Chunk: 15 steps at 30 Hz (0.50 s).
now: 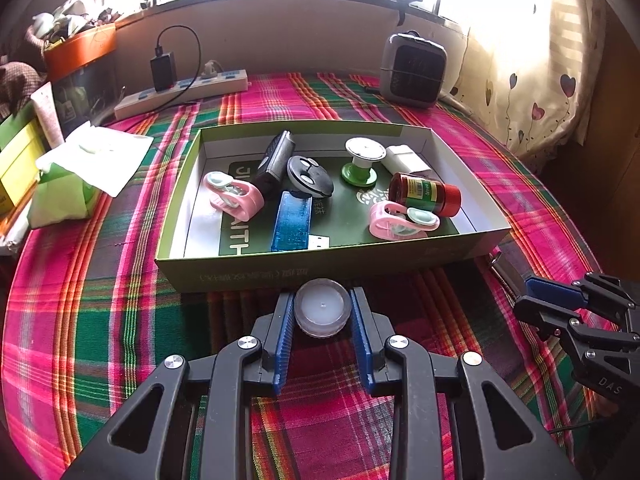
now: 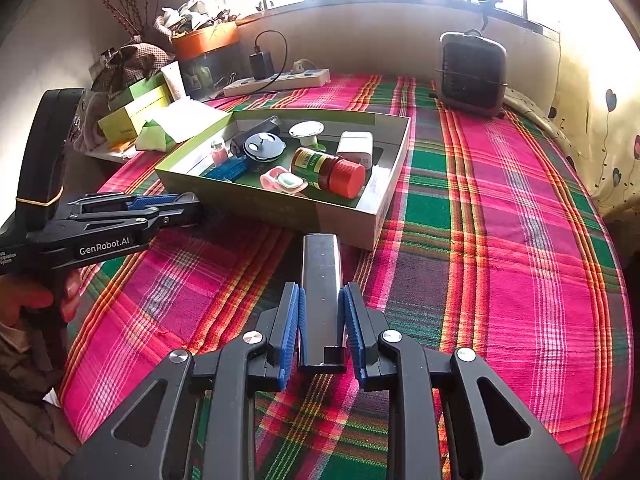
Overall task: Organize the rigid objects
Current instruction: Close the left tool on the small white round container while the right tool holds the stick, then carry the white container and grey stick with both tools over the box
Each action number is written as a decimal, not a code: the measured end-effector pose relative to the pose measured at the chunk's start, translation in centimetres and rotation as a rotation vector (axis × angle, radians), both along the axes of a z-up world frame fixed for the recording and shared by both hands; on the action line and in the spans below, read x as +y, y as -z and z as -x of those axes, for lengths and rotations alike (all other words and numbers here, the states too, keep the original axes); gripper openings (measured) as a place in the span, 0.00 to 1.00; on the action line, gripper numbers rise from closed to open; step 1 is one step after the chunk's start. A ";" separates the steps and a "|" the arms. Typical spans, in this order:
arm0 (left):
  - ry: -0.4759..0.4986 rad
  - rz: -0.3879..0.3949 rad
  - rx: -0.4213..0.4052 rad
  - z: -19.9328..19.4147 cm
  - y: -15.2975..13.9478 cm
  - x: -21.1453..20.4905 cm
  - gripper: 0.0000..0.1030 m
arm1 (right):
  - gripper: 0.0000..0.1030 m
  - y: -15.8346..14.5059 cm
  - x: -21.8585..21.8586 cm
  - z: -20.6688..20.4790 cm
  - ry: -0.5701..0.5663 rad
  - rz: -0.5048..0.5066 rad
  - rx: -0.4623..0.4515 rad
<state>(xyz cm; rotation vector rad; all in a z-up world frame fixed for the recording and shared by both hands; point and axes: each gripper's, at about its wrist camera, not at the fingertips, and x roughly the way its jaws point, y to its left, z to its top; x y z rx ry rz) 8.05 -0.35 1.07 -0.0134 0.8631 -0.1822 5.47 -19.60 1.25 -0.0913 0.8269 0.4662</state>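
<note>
A green cardboard box (image 1: 320,268) (image 2: 352,224) on the plaid cloth holds several items: two pink clips (image 1: 234,196), a blue bar (image 1: 292,220), a red-capped jar (image 1: 426,194) (image 2: 328,170), a green-and-white spool (image 1: 362,160), a black round lid (image 1: 310,176). My left gripper (image 1: 322,310) is shut on a small clear round jar with a white lid (image 1: 322,308), just in front of the box's near wall. My right gripper (image 2: 322,308) is shut on a long dark metal bar (image 2: 322,284), just before the box's near corner. The left gripper (image 2: 120,216) shows at the left of the right wrist view.
A grey heater (image 1: 412,70) stands at the back right. A power strip with a charger (image 1: 180,92) lies at the back. Tissues and green boxes (image 1: 64,172) crowd the left edge. A curtain (image 1: 532,60) hangs on the right.
</note>
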 end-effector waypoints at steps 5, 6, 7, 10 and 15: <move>0.006 0.004 -0.012 0.3 -0.6 0.0 0.26 | 0.23 -0.5 0.1 0.1 -0.001 -0.006 -0.010; 0.005 0.005 -0.016 0.4 -0.8 0.0 0.26 | 0.23 -0.6 0.1 0.2 -0.001 -0.008 -0.012; 0.006 0.007 -0.022 0.5 -1.0 0.0 0.26 | 0.23 -0.8 0.1 0.2 0.000 -0.009 -0.015; 0.009 0.008 -0.043 0.7 -1.8 0.0 0.26 | 0.23 -1.3 0.1 0.2 -0.001 -0.012 -0.029; 0.012 0.007 -0.065 0.8 -2.8 0.1 0.26 | 0.23 -2.3 0.5 0.2 -0.006 -0.019 -0.052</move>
